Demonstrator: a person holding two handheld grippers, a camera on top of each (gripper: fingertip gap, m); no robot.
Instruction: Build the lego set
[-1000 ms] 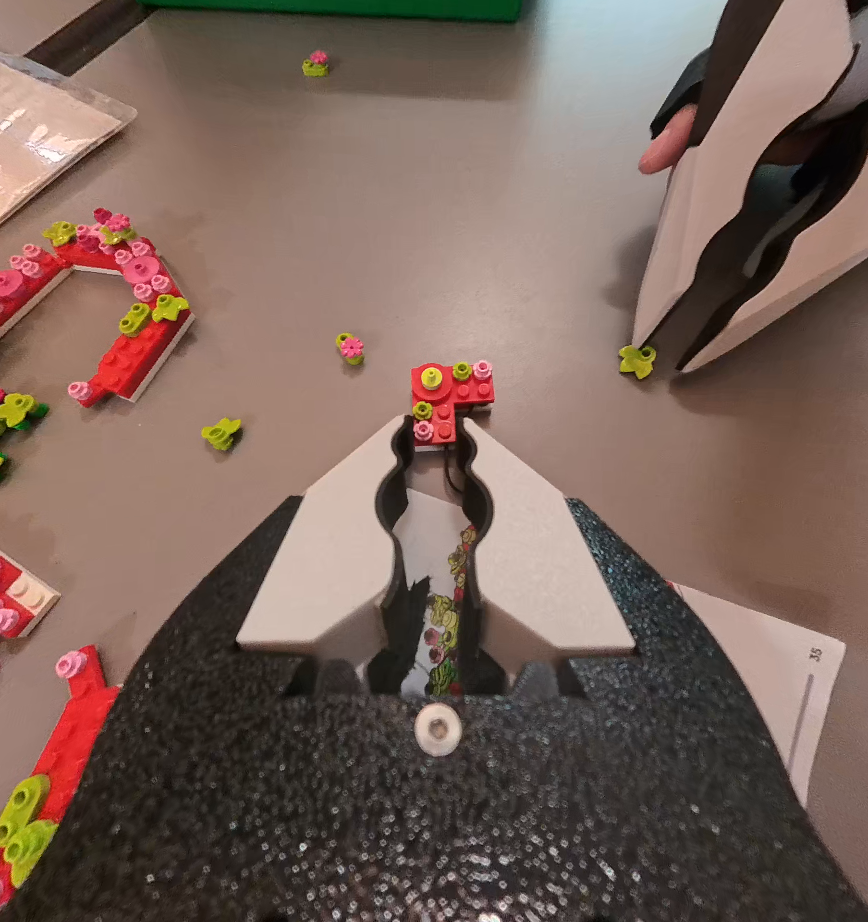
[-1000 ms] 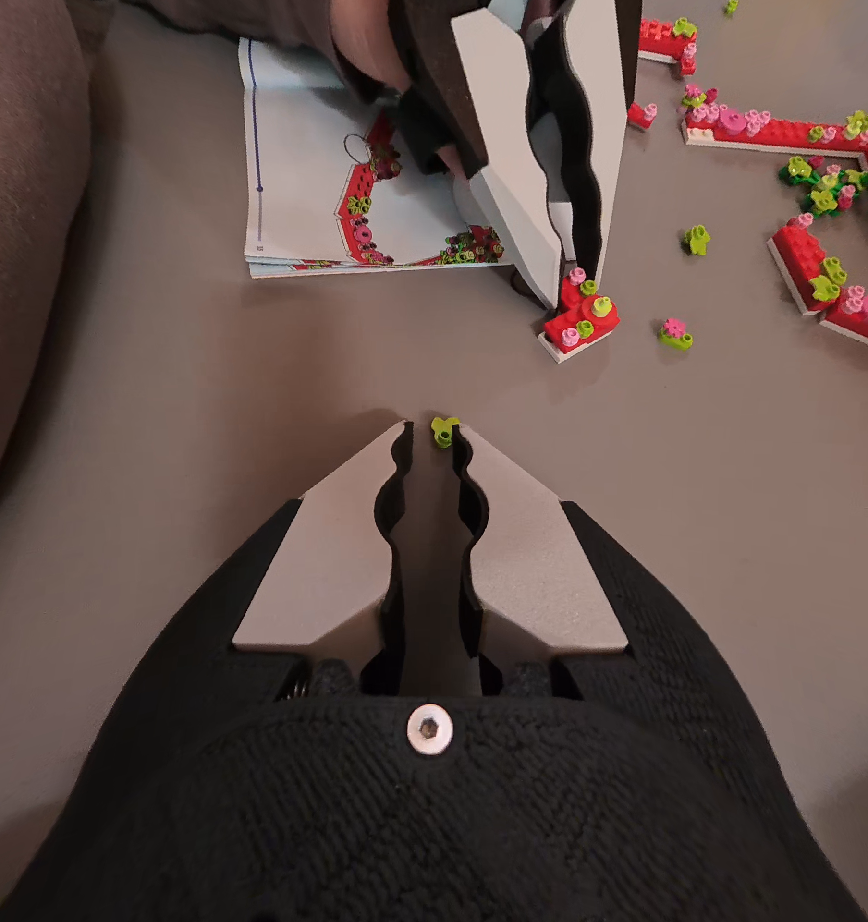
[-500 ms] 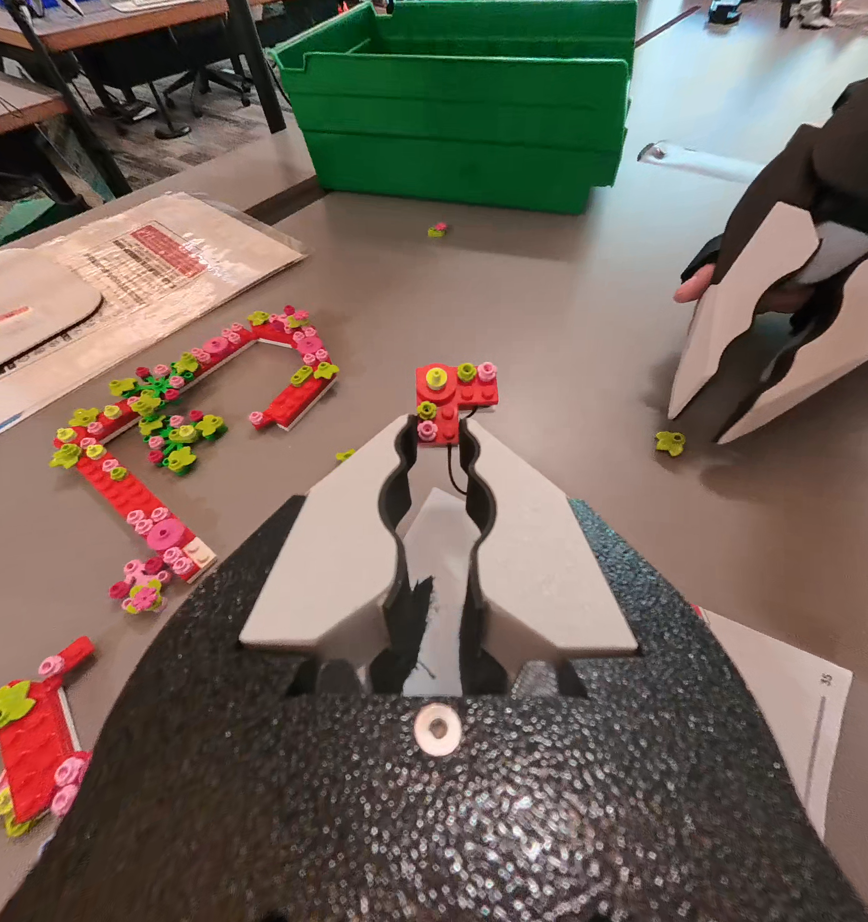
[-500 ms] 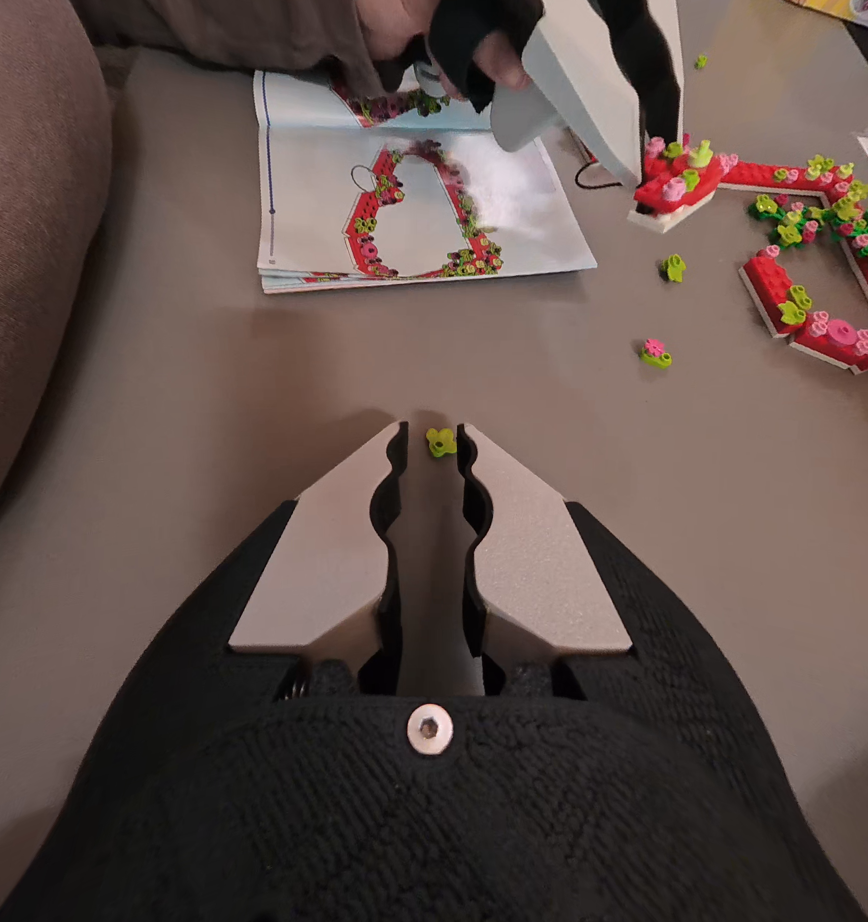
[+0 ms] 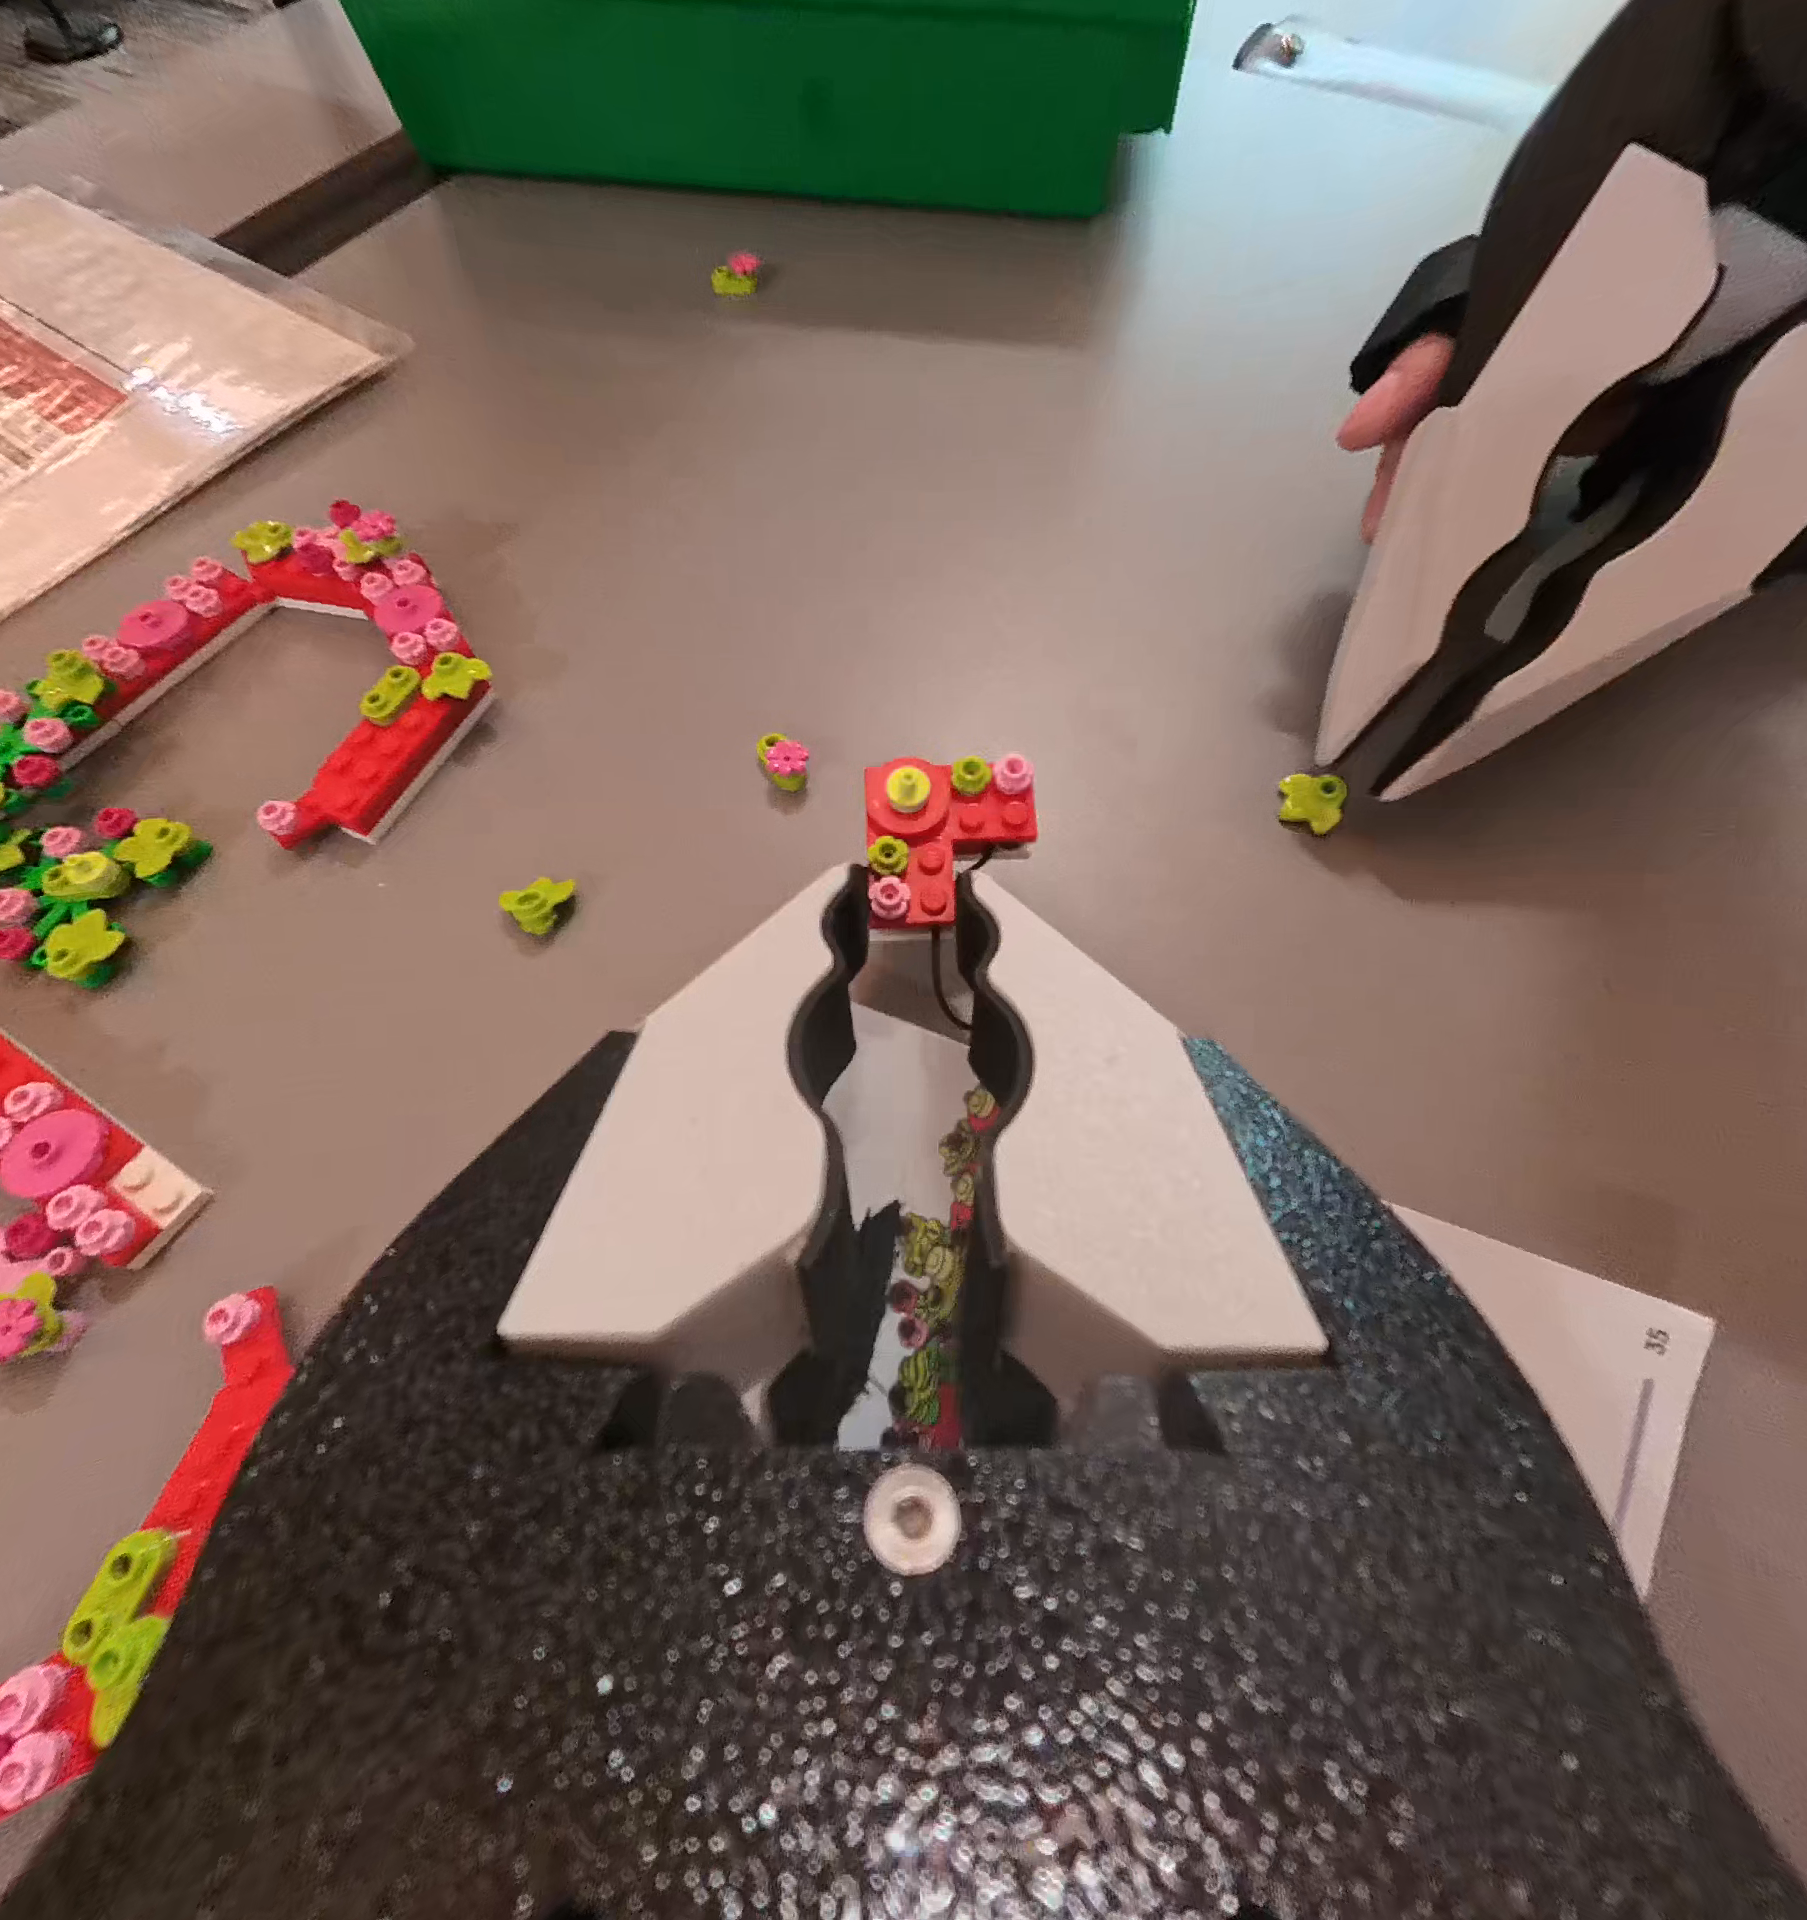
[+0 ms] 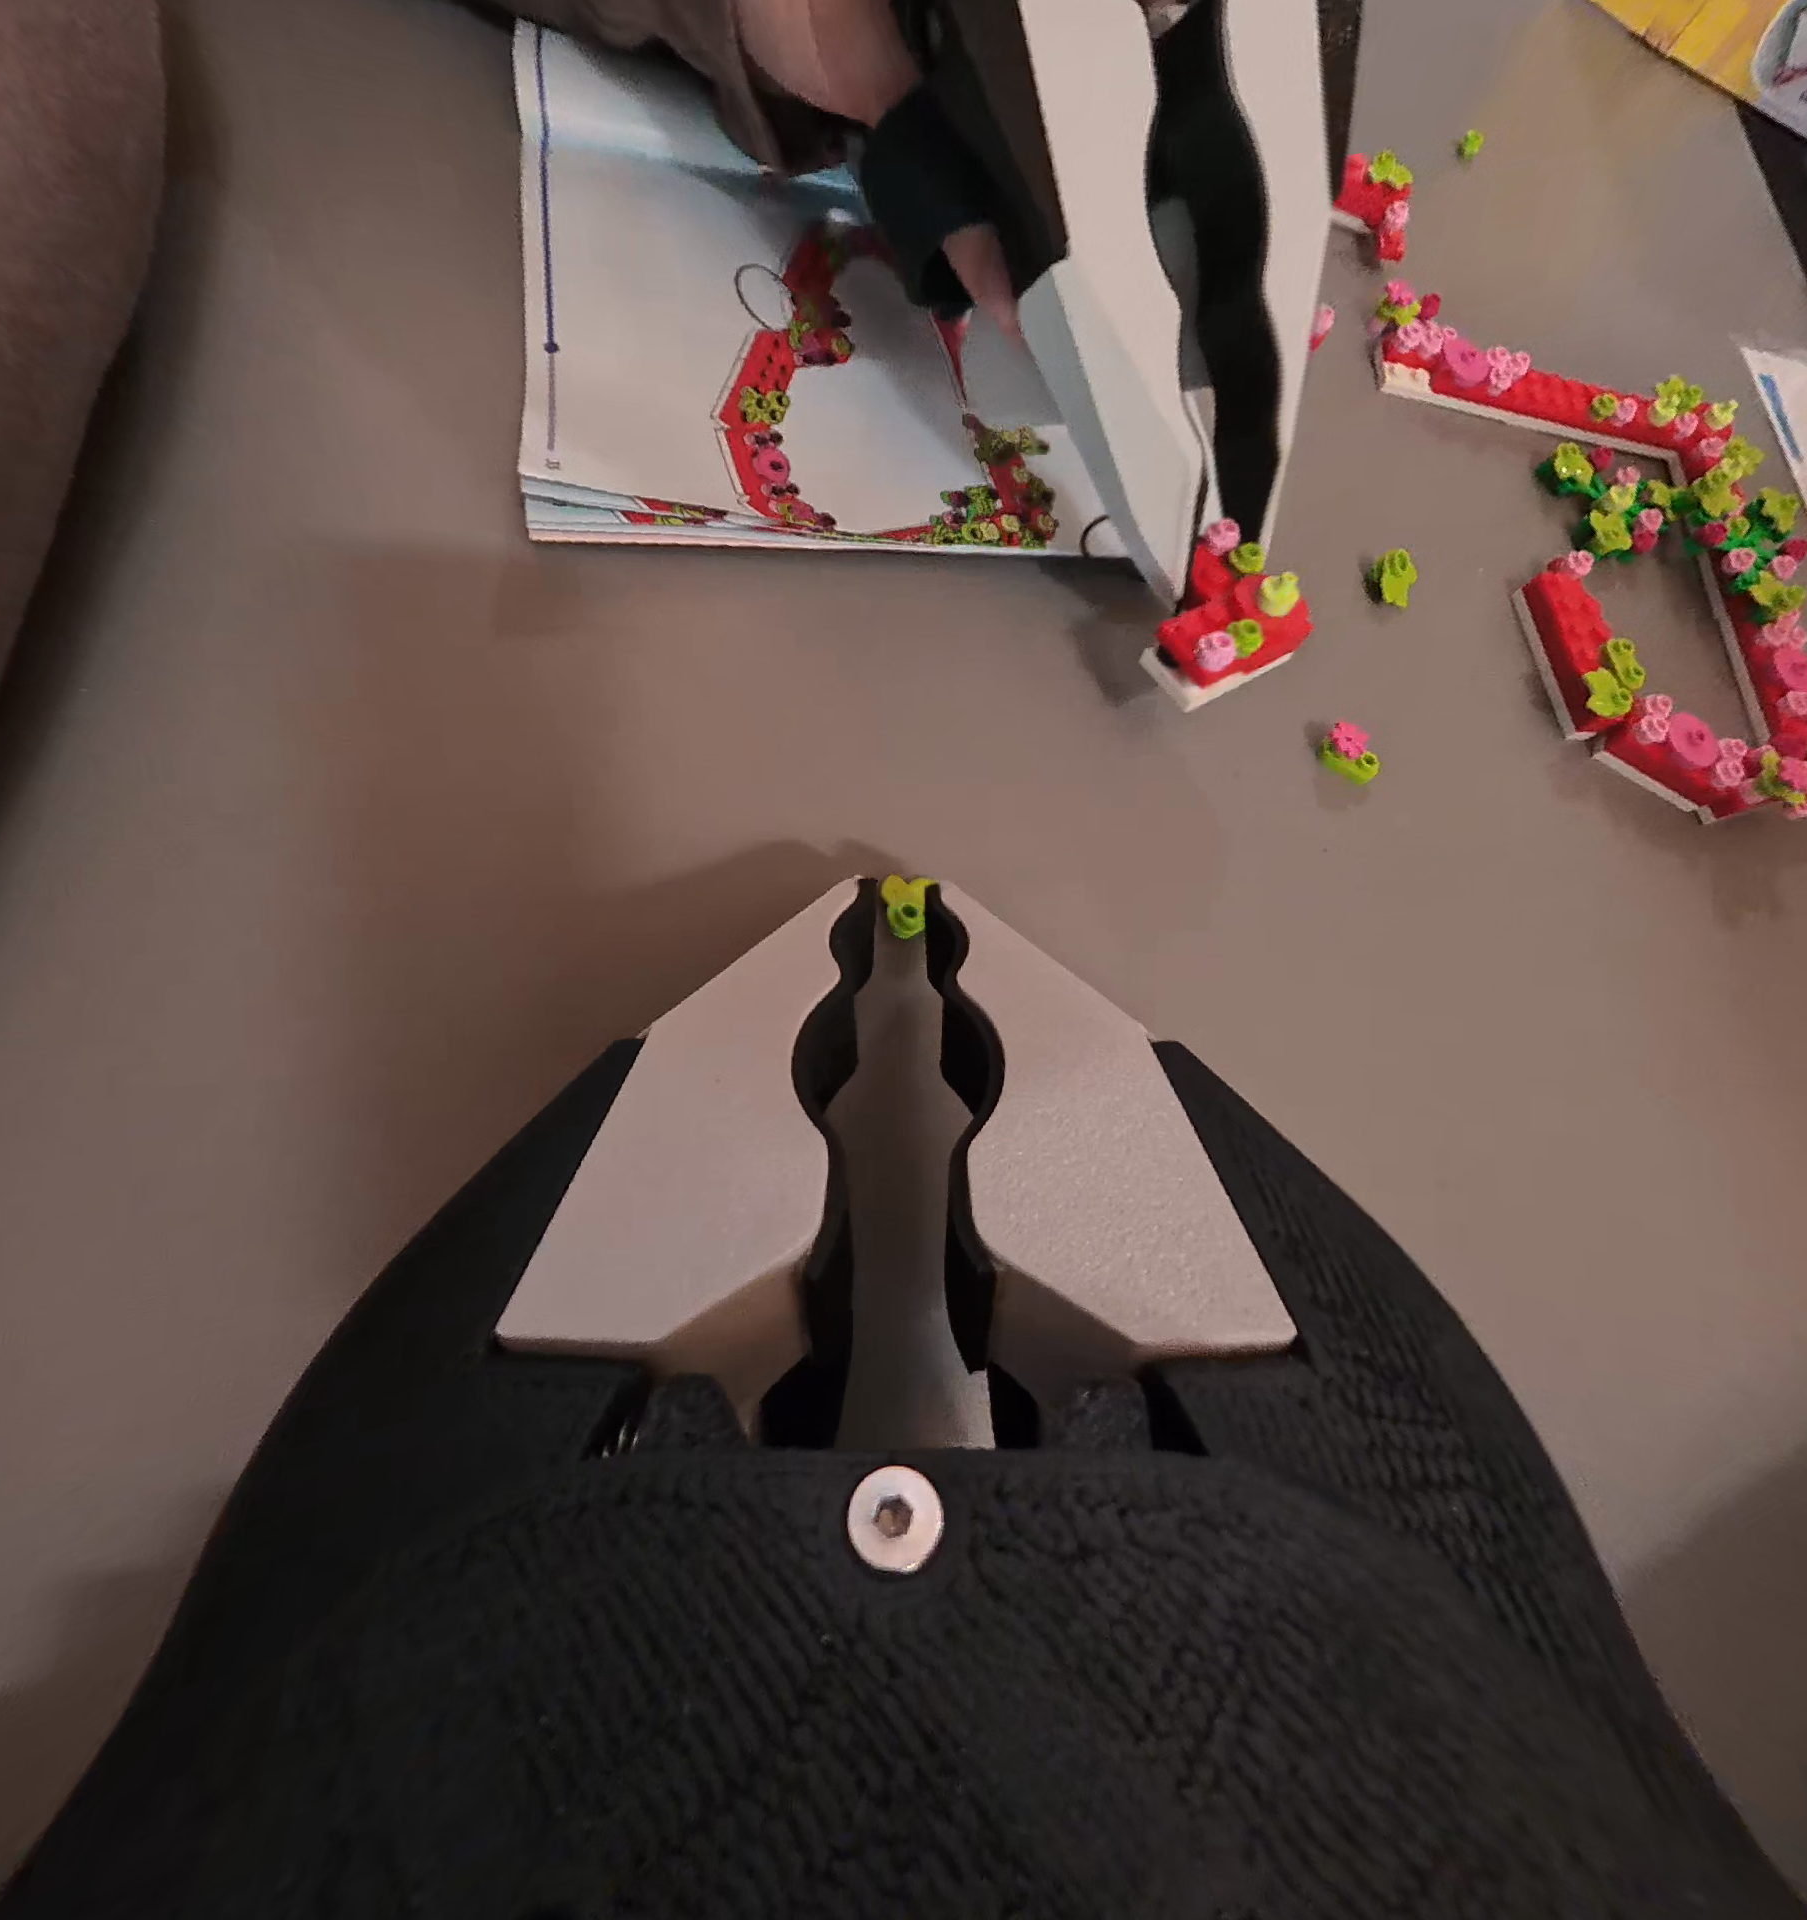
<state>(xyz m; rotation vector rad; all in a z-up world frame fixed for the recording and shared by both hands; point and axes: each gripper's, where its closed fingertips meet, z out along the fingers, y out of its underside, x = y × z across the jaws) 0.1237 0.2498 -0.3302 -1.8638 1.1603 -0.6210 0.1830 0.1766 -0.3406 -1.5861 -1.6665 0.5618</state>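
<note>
My left gripper (image 5: 914, 899) is shut on a red L-shaped lego piece (image 5: 946, 831) with lime and pink studs, held low over the grey table. In the right wrist view the same left gripper (image 6: 1216, 551) comes down from the top with the red piece (image 6: 1231, 623) at its tips. My right gripper (image 6: 901, 891) is shut on a small lime leaf piece (image 6: 904, 906) at table level. In the left wrist view the right gripper (image 5: 1368, 777) stands at the upper right with the lime leaf (image 5: 1312, 802) at its tips.
A partly built red flower frame (image 5: 379, 665) (image 6: 1657, 582) lies on the table, with more red segments (image 5: 47, 1153) nearby. Loose pieces: a lime leaf (image 5: 535, 902) and pink flowers (image 5: 785, 758) (image 5: 738, 272). An open instruction booklet (image 6: 670, 416), a green bin (image 5: 774, 94) and a plastic bag (image 5: 99, 343) lie around. Some 10 centimetres of space lies between my two pairs of fingers.
My right gripper's jaws have closed on the lime leaf that lay between its tips. My left gripper rose with the red piece, then came back down toward the table.
</note>
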